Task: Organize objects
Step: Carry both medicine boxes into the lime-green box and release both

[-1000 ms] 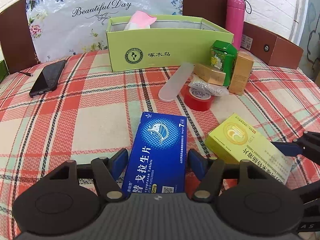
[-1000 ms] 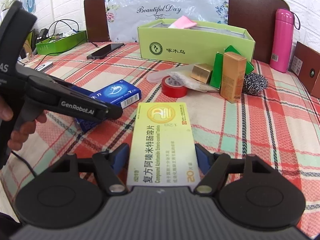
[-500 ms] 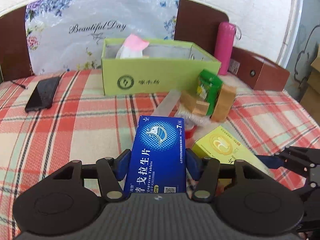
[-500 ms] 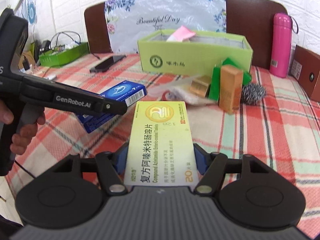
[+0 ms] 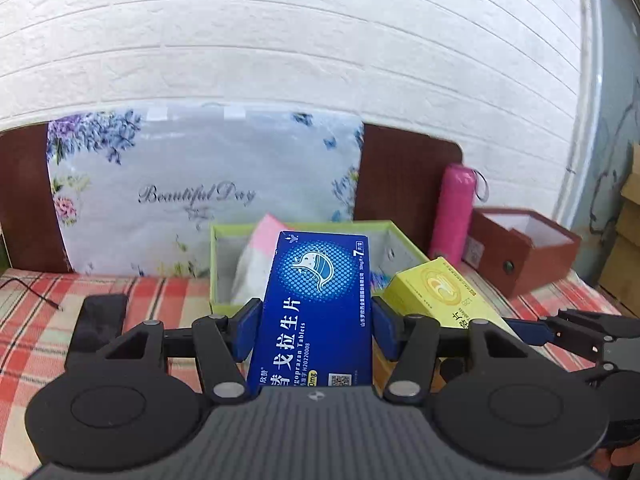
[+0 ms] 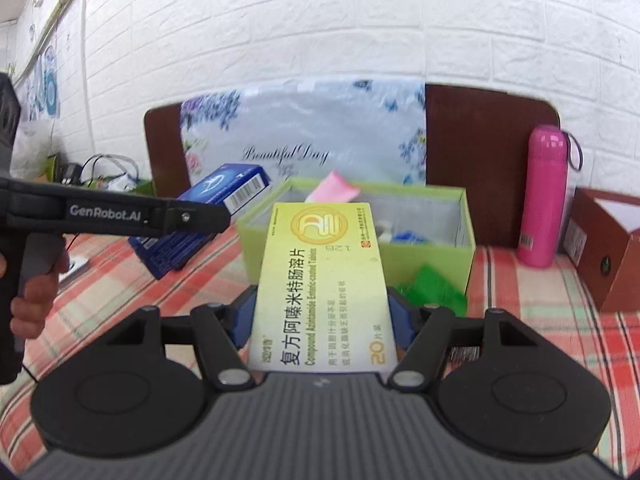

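Observation:
My left gripper is shut on a blue tablet box and holds it in the air in front of the open green box. My right gripper is shut on a yellow tablet box, also lifted, just before the green box. The yellow box shows in the left wrist view, and the blue box in the right wrist view. A pink-and-white pack stands inside the green box.
A pink bottle and an open brown box stand to the right. A black phone lies left on the checked cloth. A green carton lies before the green box. A floral bag leans behind.
Both grippers have risen from the table and moved forward toward the green box, each carrying its tablet box. The loose items on the cloth have dropped out of view below.

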`<action>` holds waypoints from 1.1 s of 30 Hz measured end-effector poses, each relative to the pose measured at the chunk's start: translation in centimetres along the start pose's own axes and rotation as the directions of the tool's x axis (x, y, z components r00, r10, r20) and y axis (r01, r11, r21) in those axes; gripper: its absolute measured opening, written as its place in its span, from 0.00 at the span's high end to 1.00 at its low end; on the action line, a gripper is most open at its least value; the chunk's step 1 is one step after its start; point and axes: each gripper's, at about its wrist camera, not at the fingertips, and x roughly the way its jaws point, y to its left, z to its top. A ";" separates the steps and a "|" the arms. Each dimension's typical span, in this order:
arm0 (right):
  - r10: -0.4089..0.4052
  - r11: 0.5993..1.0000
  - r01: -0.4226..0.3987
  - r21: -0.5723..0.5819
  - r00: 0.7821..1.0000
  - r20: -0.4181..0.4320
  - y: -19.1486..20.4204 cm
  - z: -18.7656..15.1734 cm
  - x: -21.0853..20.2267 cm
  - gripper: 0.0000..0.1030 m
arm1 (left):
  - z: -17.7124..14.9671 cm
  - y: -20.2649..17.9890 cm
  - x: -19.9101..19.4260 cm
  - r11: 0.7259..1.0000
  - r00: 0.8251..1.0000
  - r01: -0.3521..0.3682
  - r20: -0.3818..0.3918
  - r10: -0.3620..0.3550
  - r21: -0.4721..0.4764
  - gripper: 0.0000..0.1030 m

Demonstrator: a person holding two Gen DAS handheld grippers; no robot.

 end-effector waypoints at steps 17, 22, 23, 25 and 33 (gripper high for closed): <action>-0.139 0.987 0.140 0.074 0.990 -0.017 -2.6 5.6 16.3 0.37 | 5.5 4.5 13.0 0.987 0.994 -0.100 -0.048 0.095 -0.124 0.42; -0.115 0.988 0.120 0.096 0.992 -0.060 -2.4 4.6 19.8 0.37 | 4.9 5.5 15.5 0.986 0.991 -0.122 -0.068 0.115 -0.115 0.42; -0.095 0.991 0.102 0.083 0.992 -0.080 -2.2 4.3 20.5 0.36 | 4.5 5.6 15.7 0.985 0.991 -0.123 -0.056 0.117 -0.117 0.37; -0.054 0.997 0.060 0.038 0.989 -0.135 -1.7 4.0 21.3 0.24 | 4.1 5.7 15.7 0.985 0.990 -0.135 -0.055 0.130 -0.110 0.20; -0.106 0.994 0.105 -0.015 0.990 -0.094 -1.5 4.0 19.3 0.02 | 3.8 6.2 14.2 0.982 0.990 -0.136 -0.052 0.130 -0.132 0.18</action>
